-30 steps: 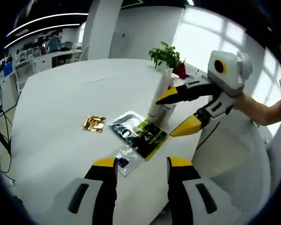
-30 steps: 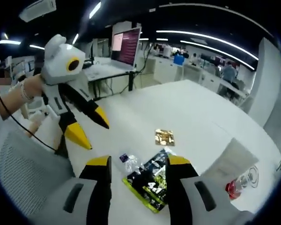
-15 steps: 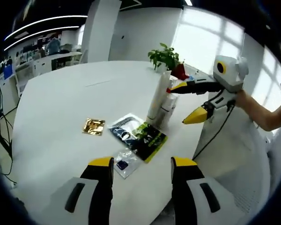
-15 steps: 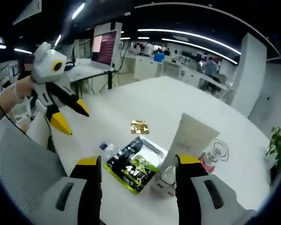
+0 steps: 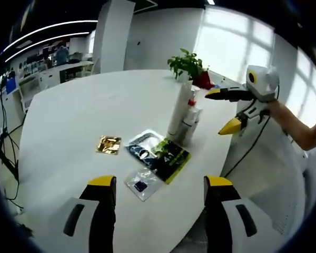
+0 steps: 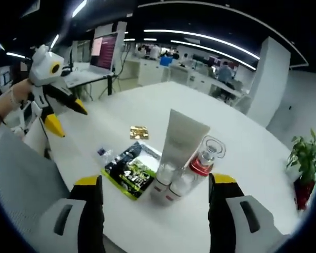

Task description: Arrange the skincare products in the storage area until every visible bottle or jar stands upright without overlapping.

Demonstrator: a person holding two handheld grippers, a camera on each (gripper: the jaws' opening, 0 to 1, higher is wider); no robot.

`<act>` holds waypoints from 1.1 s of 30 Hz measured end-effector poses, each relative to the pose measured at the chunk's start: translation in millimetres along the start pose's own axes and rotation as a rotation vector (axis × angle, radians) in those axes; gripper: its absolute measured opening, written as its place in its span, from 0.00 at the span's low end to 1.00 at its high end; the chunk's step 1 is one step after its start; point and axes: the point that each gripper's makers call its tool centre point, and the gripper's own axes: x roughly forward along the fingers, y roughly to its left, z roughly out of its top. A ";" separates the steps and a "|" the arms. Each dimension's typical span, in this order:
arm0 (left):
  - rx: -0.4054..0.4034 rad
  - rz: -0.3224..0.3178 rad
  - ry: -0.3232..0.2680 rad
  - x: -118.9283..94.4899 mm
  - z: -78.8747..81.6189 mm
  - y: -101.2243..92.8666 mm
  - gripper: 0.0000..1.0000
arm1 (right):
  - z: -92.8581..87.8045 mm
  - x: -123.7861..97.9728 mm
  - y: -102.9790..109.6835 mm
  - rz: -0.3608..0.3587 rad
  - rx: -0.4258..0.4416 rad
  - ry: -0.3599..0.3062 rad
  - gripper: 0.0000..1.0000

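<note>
**White table, bottles already bunched up and standing**

White tabletop (image 6: 242, 142) all around, and both tongs are spread wide with nothing between them. In the right gripper view the right gripper (image 6: 155, 205) sits low with the cluster straight ahead of its jaws: a tall white tube (image 6: 178, 145) standing on its cap, two small white bottles (image 6: 171, 187) at its foot, and a clear bottle with a red collar (image 6: 203, 161) right beside it. They look upright and touching rather than stacked, probably grouped tight so they prop each other.

Just beyond, flat sachets lie on the table: a dark green-printed one (image 6: 127, 171), a small clear packet (image 6: 104, 154), then a gold one (image 6: 139, 132). Those can't stand, so my guess is they're not the targets.

The left gripper (image 5: 160, 211) hangs back near the table's edge, also empty, with a potted plant (image 5: 185, 62) far behind the cluster.
</note>
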 end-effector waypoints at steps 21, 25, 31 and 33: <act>0.034 0.016 0.014 -2.9 -4.0 -1.9 0.84 | -13.8 -10.0 -13.4 -0.015 0.013 0.038 0.99; 0.039 0.017 0.013 -3.5 -5.0 -1.1 0.89 | -15.2 -9.1 -13.0 -0.008 0.017 0.041 0.99; 0.026 0.013 0.020 -2.6 -9.8 1.1 0.98 | -17.1 -6.0 -11.5 0.000 0.030 0.048 0.99; 0.033 0.009 0.029 -2.0 -11.9 0.1 0.99 | -17.7 -4.7 -11.6 0.001 0.033 0.054 0.99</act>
